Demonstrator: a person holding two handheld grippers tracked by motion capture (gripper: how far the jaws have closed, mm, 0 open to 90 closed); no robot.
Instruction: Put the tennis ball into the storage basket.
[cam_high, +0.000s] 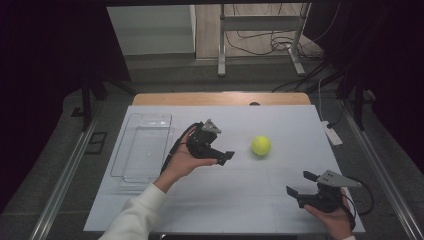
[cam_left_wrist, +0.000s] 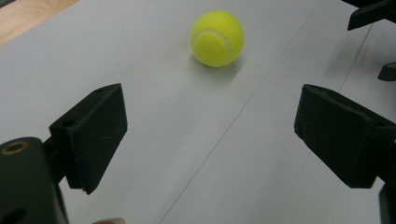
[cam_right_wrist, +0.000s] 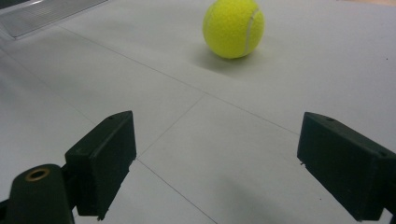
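a yellow-green tennis ball (cam_high: 261, 145) lies on the white sheet (cam_high: 235, 200) that covers the worktop, right of the middle and free of any contact, with a soft shadow under it. in the left gripper view the tennis ball (cam_left_wrist: 217, 38) sits ahead of the jaws and a little above their gap, its white seam curving across the near face; in the right gripper view the tennis ball (cam_right_wrist: 233, 28) sits farther off, up the sheet. the left gripper (cam_high: 224, 156) is held in the person's hand just left of the ball, near it but not touching, pointed toward it with its jaws wide apart and nothing between them. the right gripper (cam_high: 301, 183) is low at the near right edge of the worktop, well apart from the ball, angled up toward it, its jaws likewise spread and empty. a clear plastic tray (cam_high: 131, 172) lies at the left side of the sheet, beyond the left hand. thin pencil-like lines cross the sheet between the two grippers.
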